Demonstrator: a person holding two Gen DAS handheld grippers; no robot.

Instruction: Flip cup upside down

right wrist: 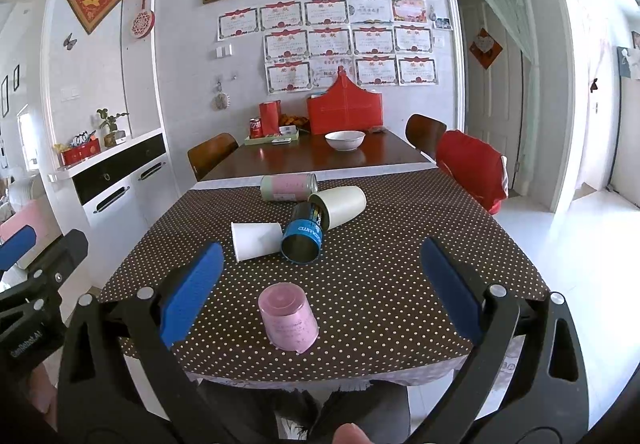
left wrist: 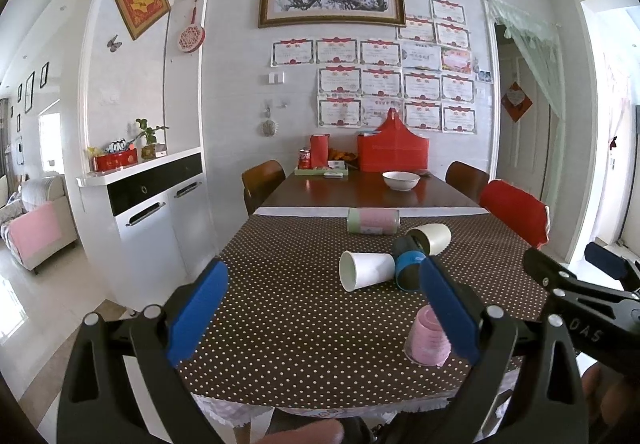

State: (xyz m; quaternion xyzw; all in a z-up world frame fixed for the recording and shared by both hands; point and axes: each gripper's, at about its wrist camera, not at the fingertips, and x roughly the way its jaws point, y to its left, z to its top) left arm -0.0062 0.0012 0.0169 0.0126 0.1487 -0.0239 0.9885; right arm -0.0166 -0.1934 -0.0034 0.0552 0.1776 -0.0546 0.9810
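A pink cup (right wrist: 289, 320) stands upside down near the front edge of the dotted brown tablecloth (right wrist: 380, 284); it also shows in the left wrist view (left wrist: 426, 338), partly behind a blue pad. My right gripper (right wrist: 320, 292) is open and empty, its jaws wide either side of the pink cup, above the near table edge. My left gripper (left wrist: 320, 308) is open and empty, to the left of the cup. A white cup (right wrist: 256, 240), a blue can-like cup (right wrist: 304, 238), a cream cup (right wrist: 340, 205) and a pink-green cup (right wrist: 289, 186) lie on their sides farther back.
A white bowl (right wrist: 345, 140), a red bag (right wrist: 345, 111), a red can (right wrist: 256, 127) and a tray (right wrist: 272, 139) sit at the far end of the wooden table. Chairs (right wrist: 470, 167) stand at the sides. A white cabinet (right wrist: 116, 183) is on the left.
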